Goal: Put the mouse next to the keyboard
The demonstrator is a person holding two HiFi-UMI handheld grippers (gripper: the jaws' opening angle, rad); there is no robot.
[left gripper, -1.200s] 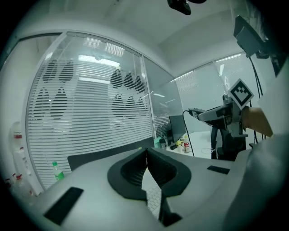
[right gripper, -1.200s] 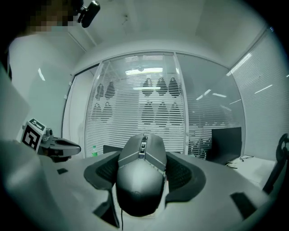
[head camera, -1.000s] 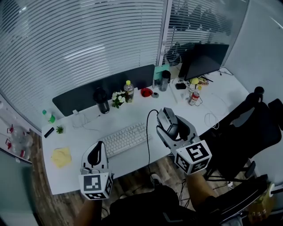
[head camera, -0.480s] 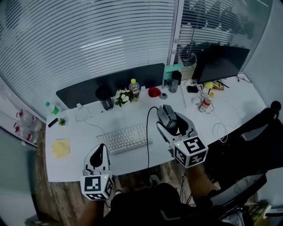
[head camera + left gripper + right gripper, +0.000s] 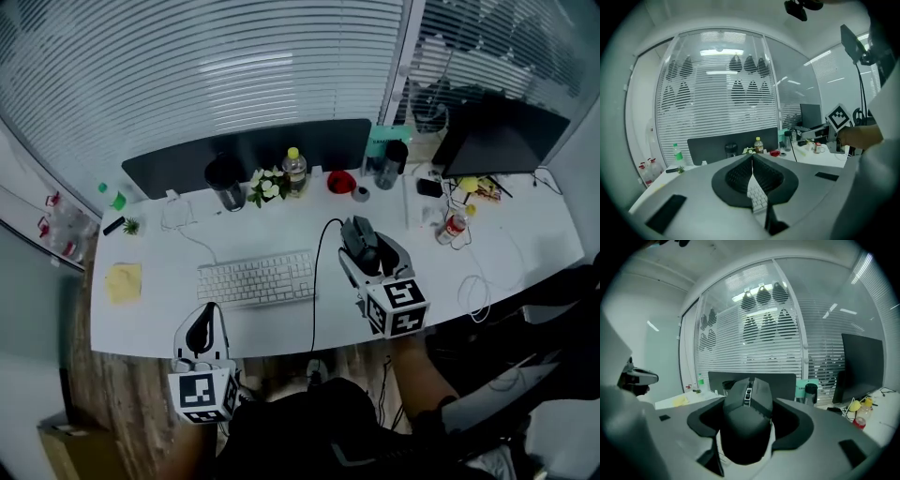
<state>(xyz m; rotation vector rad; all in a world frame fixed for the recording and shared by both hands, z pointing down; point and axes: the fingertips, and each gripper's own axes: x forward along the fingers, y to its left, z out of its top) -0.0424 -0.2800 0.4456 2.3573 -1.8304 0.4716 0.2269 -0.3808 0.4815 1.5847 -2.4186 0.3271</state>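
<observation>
A dark grey wired mouse (image 5: 360, 242) sits between the jaws of my right gripper (image 5: 362, 236), which is shut on it over the white desk (image 5: 159, 314), a short way right of the white keyboard (image 5: 256, 278). In the right gripper view the mouse (image 5: 747, 420) fills the space between the pads, with the right gripper (image 5: 750, 401) closed round its sides. Its black cable (image 5: 316, 281) runs past the keyboard's right end and off the front edge. My left gripper (image 5: 201, 317) hangs at the front edge below the keyboard. In the left gripper view the left gripper (image 5: 752, 159) is shut and holds nothing.
Along the back stand a dark divider panel (image 5: 253, 150), a black cup (image 5: 225, 178), flowers (image 5: 265, 186), a bottle (image 5: 294, 171), a red bowl (image 5: 340, 181) and a dark tumbler (image 5: 391, 161). A monitor (image 5: 502, 136) is at back right. A yellow pad (image 5: 124, 281) lies left.
The head view has swung, so the whole desk now sits squarer in frame. The right gripper still holds the mouse right of the keyboard. The left gripper has hardly moved.
</observation>
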